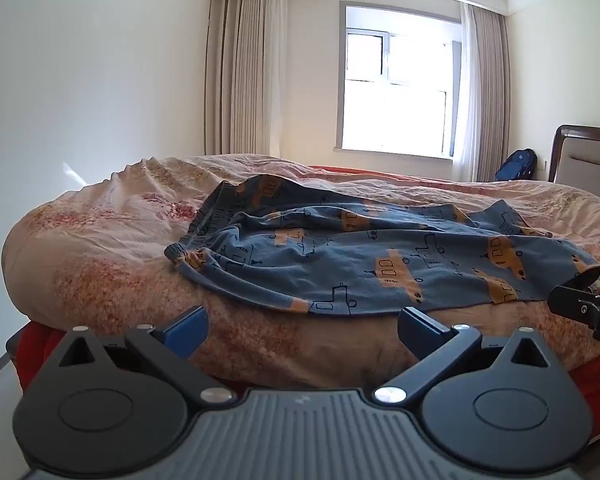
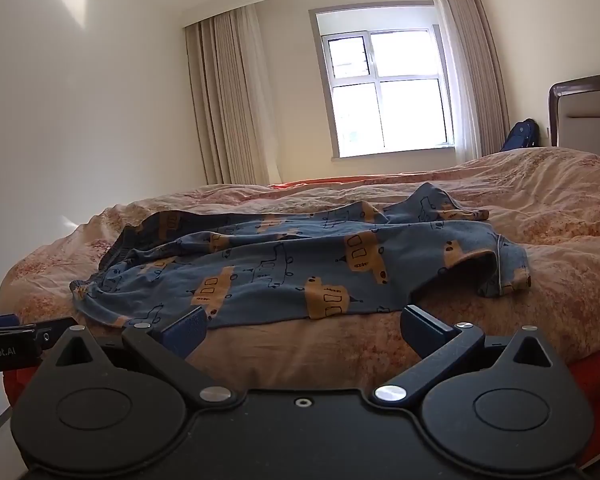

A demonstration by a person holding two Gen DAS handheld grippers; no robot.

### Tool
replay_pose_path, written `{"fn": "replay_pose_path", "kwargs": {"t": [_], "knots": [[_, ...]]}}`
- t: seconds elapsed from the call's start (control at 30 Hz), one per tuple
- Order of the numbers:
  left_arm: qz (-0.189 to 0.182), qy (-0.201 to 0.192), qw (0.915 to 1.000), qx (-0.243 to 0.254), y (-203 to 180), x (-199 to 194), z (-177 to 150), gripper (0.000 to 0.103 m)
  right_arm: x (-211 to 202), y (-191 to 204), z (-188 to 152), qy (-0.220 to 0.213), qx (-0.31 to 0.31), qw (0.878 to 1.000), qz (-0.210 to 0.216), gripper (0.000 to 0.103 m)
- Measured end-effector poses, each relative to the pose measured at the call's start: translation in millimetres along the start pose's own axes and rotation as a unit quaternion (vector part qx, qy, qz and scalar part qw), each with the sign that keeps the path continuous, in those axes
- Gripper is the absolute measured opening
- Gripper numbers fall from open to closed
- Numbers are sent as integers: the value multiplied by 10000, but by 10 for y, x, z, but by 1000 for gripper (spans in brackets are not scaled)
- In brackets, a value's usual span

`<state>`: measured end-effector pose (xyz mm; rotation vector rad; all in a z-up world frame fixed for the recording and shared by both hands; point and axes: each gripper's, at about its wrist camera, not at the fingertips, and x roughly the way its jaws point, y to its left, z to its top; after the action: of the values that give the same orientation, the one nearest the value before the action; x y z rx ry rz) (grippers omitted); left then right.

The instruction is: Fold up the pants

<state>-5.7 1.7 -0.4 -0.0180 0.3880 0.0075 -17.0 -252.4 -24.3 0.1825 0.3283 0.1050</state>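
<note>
Blue knit, printed with orange vehicles: the pants [image 1: 380, 256] lie crumpled across the near part of the bed [image 1: 100, 288], on a floral peach duvet. Elastic waistband [image 1: 204, 216] bunched at the left end, leg ends trailing right; one cuff [image 2: 496, 276] curls up and gapes open. The two legs overlap loosely, not aligned.

Left tool [image 1: 302, 330] hangs just off the bed's near edge, jaws spread wide, nothing between them. Right tool [image 2: 302, 330] sits the same way, wide open and empty, aimed at the lower leg. Each shows at the margin of the other's view, so they are side by side.

Handling, by my estimate: thin jersey, light, limp, no stiffness to hold a crease. It will drape and sag from any pinch point and cling a little to the duvet beneath, which is itself soft and rumpled, so dragging may wrinkle both. Best holds look like the waistband for the left tool and the near cuff hem for the right, where the cloth is doubled and thicker. Flattening first seems wise.

Window [image 2: 384, 92] bright behind; curtains drawn back.
</note>
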Motion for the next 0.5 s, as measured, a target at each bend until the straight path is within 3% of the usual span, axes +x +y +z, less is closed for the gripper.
{"fn": "replay_pose_path", "kwargs": {"t": [0.5], "knots": [[-20, -5, 10000, 62, -38, 1, -40, 103, 8, 6, -23, 69, 95, 9999, 30, 103]]}}
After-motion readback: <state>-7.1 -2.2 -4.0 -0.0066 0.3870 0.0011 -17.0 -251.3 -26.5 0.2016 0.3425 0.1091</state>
